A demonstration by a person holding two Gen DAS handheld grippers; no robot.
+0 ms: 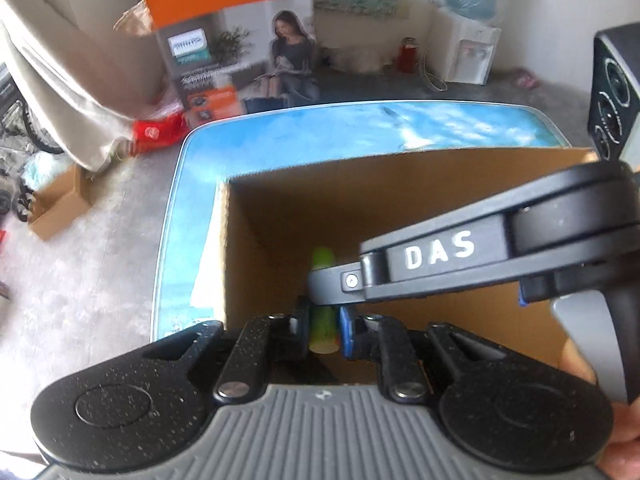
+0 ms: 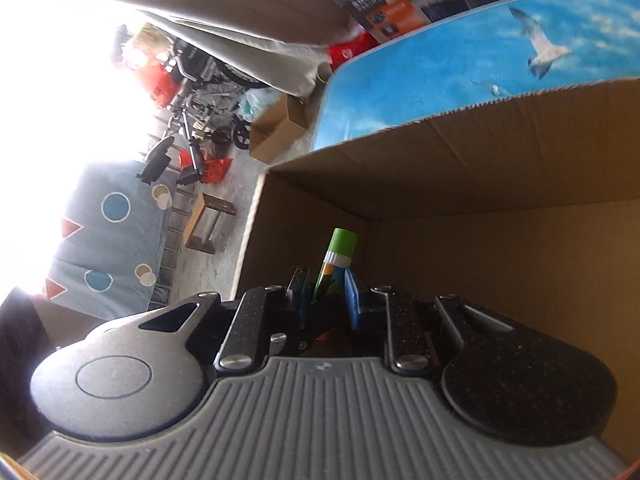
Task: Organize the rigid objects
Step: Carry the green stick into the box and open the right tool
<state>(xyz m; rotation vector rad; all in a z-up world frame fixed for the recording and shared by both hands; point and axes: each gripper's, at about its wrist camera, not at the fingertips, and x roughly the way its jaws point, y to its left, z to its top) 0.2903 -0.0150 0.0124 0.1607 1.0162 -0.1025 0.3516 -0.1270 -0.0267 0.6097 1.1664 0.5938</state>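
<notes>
Item: green-capped bottle (image 2: pixel 335 264), slim rigid plastic, judged light and slick; best taken mid-body. Held above the open cardboard box (image 1: pixel 400 208), clamped by the nearly closed left gripper (image 1: pixel 323 330) and right gripper (image 2: pixel 329 294) together. Setting: sky-print table (image 1: pixel 280 132), concrete floor (image 1: pixel 80 280), cluttered storeroom.
</notes>
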